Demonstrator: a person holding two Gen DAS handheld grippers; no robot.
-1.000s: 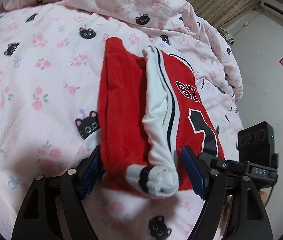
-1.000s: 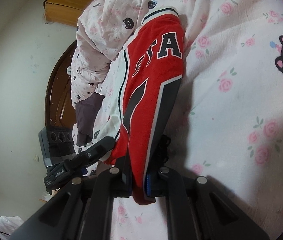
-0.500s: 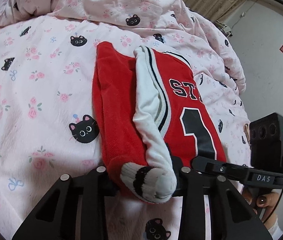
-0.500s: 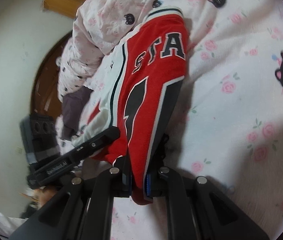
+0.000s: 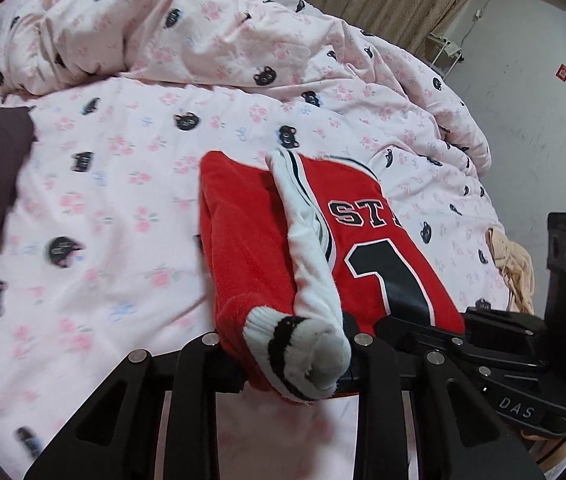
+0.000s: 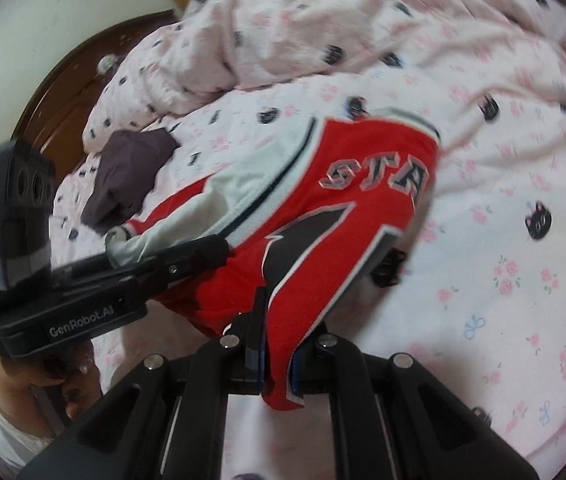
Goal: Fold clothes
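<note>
From the left wrist, the left gripper (image 5: 287, 360) is clenched on the near hem of the red jacket (image 5: 251, 248), white sleeve cuff (image 5: 299, 344) bunched in, on the pink bedspread (image 5: 103, 200). From the right wrist, the right gripper (image 6: 279, 364) pinches the jacket's other hem corner. It looks soft, thick and floppy, best held at hem corners.

Both wrist cameras sit close behind their tools, looking along them over the bed (image 5: 131, 184), sharing the red jersey (image 5: 367, 248) at frame centre.
</note>
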